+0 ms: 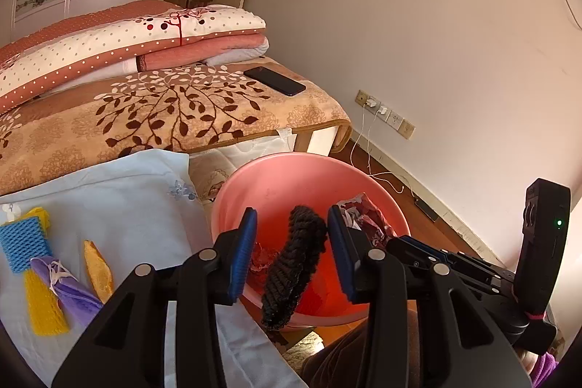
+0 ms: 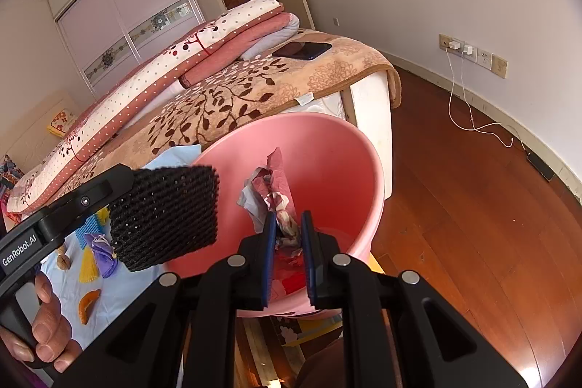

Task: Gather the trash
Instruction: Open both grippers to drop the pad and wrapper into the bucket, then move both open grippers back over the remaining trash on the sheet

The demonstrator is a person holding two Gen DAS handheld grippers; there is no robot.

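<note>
Blue pads of the left gripper (image 1: 291, 253) stand wide apart over the pink basin (image 1: 254, 177), and the black foam net (image 1: 294, 260) hangs between them, near the right-hand pad; from this view I cannot tell whether it touches that pad or is already dropping free, so the release looks under way rather than finished. Seen from the right wrist, the same net sits at about nine o'clock of the basin's mouth, overlapping the rim. At three o'clock of the left gripper, the right gripper (image 2: 287, 228) is clamped on a crumpled wad of red and white paper (image 2: 272, 184), held above the inside of the basin, not yet let go. Some red scraps already lie on the basin's bottom, so part of the collecting seems done. More is left: on the light blue cloth (image 1: 127, 191) spread over the bed, at nine o'clock of the basin, lie a blue foam net (image 1: 23, 242), a yellow foam net (image 1: 43, 304), a purple wrapper (image 1: 69, 286) and an orange peel (image 1: 96, 270), all well apart from both grippers. A walnut (image 2: 63, 260) also lies there, though whether it counts as trash is my guess only.
</note>
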